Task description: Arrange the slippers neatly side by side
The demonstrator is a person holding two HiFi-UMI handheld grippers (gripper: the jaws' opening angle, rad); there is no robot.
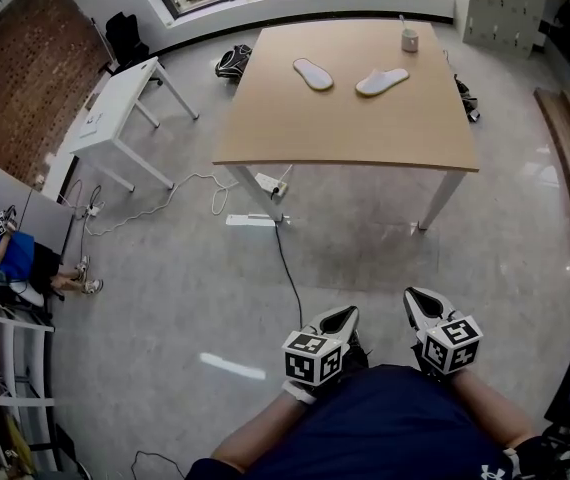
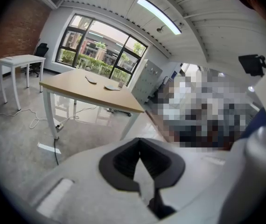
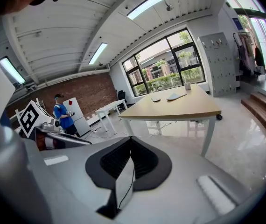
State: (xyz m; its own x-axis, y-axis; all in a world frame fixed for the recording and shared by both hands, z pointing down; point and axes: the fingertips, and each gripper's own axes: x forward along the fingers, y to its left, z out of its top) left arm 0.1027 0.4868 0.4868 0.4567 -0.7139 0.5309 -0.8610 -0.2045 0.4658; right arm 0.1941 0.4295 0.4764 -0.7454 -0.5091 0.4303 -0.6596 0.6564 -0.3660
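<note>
Two slippers lie apart on the far half of the one wooden counter (image 1: 345, 133): the left-hand slipper (image 1: 313, 74) and the right-hand slipper (image 1: 382, 81), angled differently. One cup (image 1: 410, 40) stands near the counter's far right corner. The left gripper (image 1: 337, 320) and the right gripper (image 1: 425, 308) hang well away over the floor, each with its jaws pressed together and holding nothing. One white desk (image 1: 115, 108) stands further left.
</note>
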